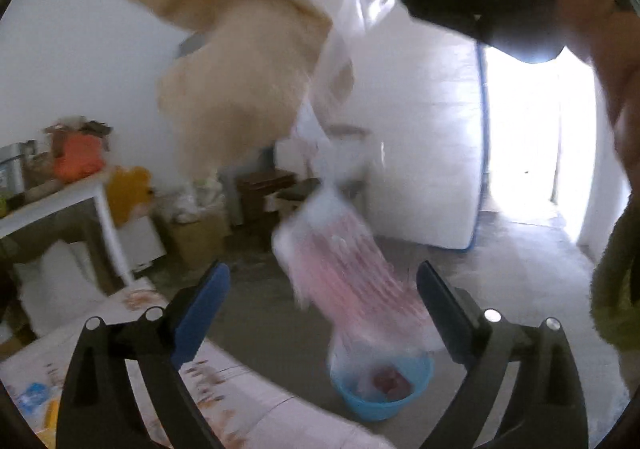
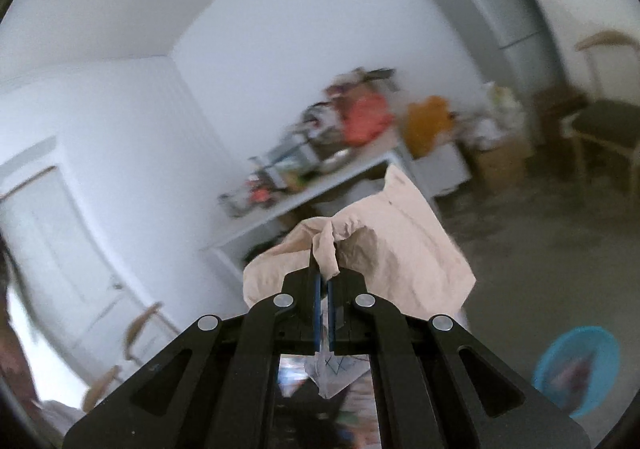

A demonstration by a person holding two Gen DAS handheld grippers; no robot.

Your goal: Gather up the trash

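My right gripper is shut on a crumpled tan paper bag and holds it in the air. In the left wrist view the same tan bag hangs high at the top, next to a clear plastic wrapper with pink stripes that dangles down above a blue basin on the floor. The basin holds some reddish trash; it also shows in the right wrist view. My left gripper is open and empty, its jaws wide on either side of the hanging wrapper.
A table with a patterned cloth lies under my left gripper. A white side table with clutter stands by the wall. A fridge, a chair, cardboard boxes and a big white bag stand around the floor.
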